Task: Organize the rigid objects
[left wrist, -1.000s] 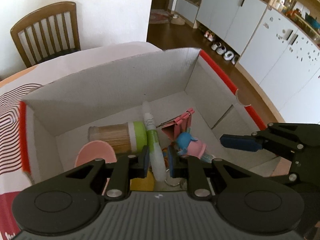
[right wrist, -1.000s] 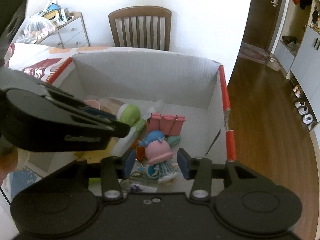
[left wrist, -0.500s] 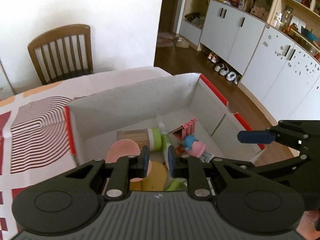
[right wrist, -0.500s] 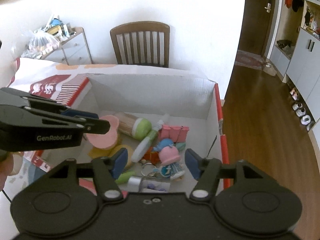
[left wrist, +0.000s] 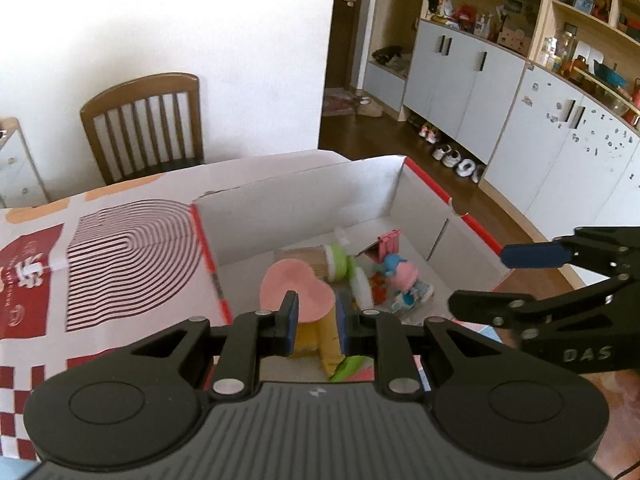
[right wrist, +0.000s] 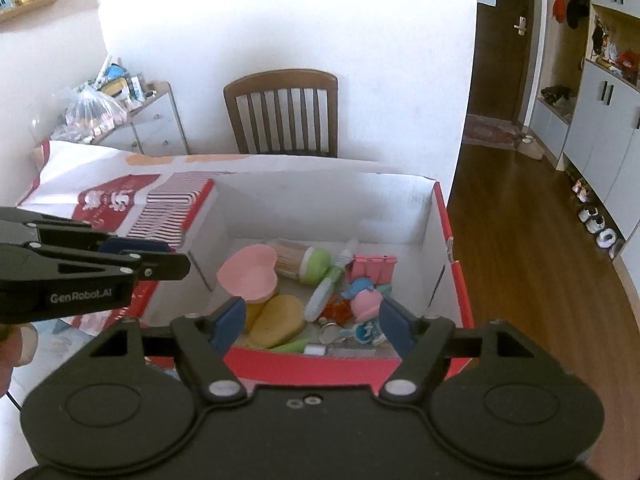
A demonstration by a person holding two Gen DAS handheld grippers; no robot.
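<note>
The left claw [left wrist: 316, 322] is pressed together and empty. The right claw [right wrist: 312, 322] has just been opening, nothing between. The toys are seen inside the cardboard box [right wrist: 320, 200] at the tabletop's right edge.

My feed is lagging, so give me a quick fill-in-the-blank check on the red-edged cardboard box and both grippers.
1. The pink heart-shaped pad lies inside the red-edged cardboard ____.
2. The toothpick jar has a ____ cap.
3. The right gripper stands ____, with nothing held between its pads.
4. Behind the table stands a wooden ____.

Missing words: box; green; open; chair
</note>
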